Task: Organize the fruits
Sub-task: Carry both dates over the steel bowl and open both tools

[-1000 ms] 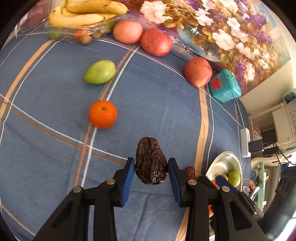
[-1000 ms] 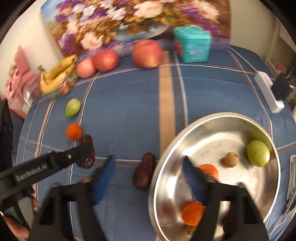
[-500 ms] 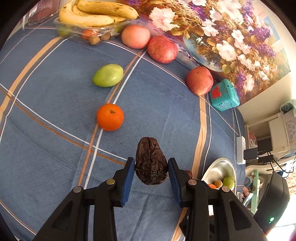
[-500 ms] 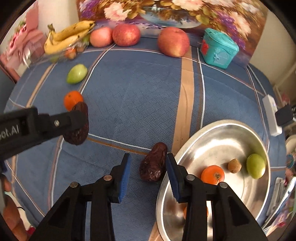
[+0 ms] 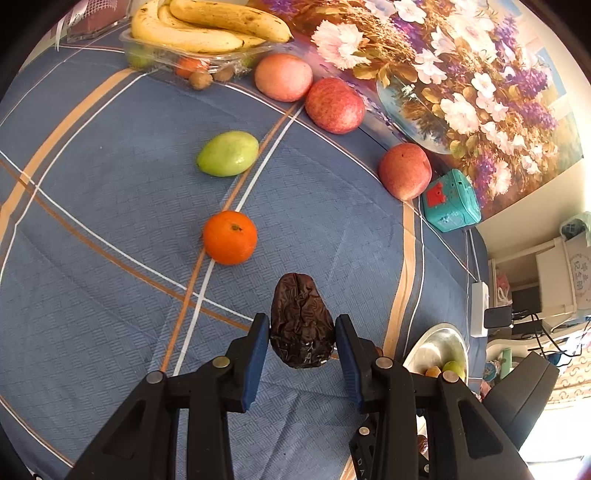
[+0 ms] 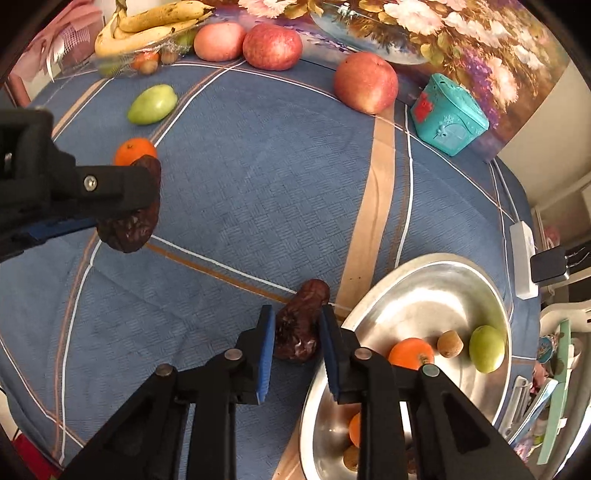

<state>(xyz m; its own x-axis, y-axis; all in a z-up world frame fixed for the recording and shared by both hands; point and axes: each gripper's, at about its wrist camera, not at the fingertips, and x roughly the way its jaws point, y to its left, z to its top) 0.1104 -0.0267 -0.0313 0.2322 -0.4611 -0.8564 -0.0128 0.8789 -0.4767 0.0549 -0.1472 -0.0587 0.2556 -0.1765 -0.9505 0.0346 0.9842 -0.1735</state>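
Note:
My left gripper [image 5: 301, 345] is shut on a dark wrinkled date [image 5: 301, 325] and holds it above the blue cloth; the held date also shows in the right wrist view [image 6: 131, 221]. My right gripper [image 6: 297, 334] has closed around a second dark date [image 6: 301, 325] lying on the cloth beside the steel bowl [image 6: 443, 280]. The bowl holds an orange [image 6: 410, 352], a green fruit [image 6: 485, 349] and a small brown fruit [image 6: 450, 344]. A loose orange [image 5: 229, 237] and a green mango [image 5: 228, 153] lie on the cloth.
Three red apples [image 5: 404, 175] line the far edge by a flower painting [image 5: 461, 74]. A clear tray with bananas [image 5: 207, 27] is at the far left. A teal box [image 5: 450, 201] and a white power strip [image 6: 522, 266] sit at the right.
My right gripper moved forward over the second date and closed around it. My left gripper lifted a little with its date held.

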